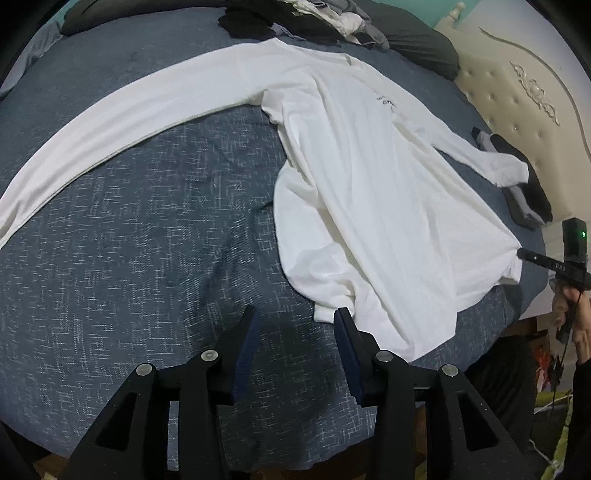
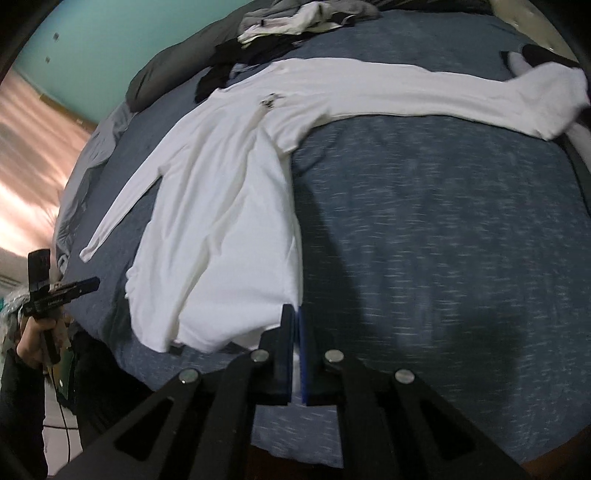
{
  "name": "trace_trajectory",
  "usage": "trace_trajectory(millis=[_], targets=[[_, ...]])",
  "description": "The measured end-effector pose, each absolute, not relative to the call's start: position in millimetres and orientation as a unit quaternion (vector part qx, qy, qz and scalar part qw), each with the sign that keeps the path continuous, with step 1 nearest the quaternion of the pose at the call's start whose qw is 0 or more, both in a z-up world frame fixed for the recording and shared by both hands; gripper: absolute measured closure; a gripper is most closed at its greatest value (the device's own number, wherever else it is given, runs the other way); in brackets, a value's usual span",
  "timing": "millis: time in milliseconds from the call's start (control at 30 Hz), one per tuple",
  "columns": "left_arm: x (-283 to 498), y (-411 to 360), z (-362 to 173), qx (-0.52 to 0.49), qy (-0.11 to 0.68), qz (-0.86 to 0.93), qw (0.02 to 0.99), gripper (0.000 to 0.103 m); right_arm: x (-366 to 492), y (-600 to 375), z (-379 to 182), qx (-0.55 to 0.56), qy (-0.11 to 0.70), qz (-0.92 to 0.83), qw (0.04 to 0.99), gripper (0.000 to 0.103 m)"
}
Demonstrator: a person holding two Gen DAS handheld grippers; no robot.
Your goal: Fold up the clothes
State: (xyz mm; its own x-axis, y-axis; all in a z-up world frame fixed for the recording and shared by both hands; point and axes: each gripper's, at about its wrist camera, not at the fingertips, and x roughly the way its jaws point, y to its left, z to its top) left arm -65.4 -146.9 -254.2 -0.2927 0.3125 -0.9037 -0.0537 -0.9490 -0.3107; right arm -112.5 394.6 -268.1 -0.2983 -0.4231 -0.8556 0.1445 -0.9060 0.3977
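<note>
A white long-sleeve shirt (image 1: 369, 184) lies spread on the blue-grey bed cover (image 1: 147, 240), both sleeves stretched out sideways. My left gripper (image 1: 297, 314) is open just above the cover. Its right finger stands beside the near hem corner (image 1: 325, 314), with nothing between the fingers. In the right wrist view the shirt (image 2: 221, 221) runs away from my right gripper (image 2: 294, 312), which is shut on the other hem corner, white cloth showing between its pads. The right gripper (image 1: 521, 254) also shows at that corner in the left wrist view. The left gripper (image 2: 94, 282) is held in a hand at the bed's edge.
A pile of mixed clothes (image 1: 325, 18) and a dark pillow (image 1: 417, 44) lie at the far side of the bed. Black and grey garments (image 1: 524, 188) sit under one cuff near the cream tufted headboard (image 1: 517, 92). A teal wall (image 2: 110, 37) and a pink curtain (image 2: 33, 155) stand beyond.
</note>
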Motion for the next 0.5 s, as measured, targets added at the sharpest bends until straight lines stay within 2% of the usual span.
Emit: trace_trajectory(millis=[233, 500], targets=[[-70.0, -130.2, -272.6, -0.607, -0.098, 0.779, 0.123, 0.054, -114.1, 422.2, -276.8, 0.564, -0.149, -0.797, 0.156, 0.101], [-81.3, -120.3, -299.6, -0.618, -0.137, 0.763, 0.13, 0.054, -113.1, 431.8, -279.8, 0.564, -0.162, -0.794, 0.155, 0.102]])
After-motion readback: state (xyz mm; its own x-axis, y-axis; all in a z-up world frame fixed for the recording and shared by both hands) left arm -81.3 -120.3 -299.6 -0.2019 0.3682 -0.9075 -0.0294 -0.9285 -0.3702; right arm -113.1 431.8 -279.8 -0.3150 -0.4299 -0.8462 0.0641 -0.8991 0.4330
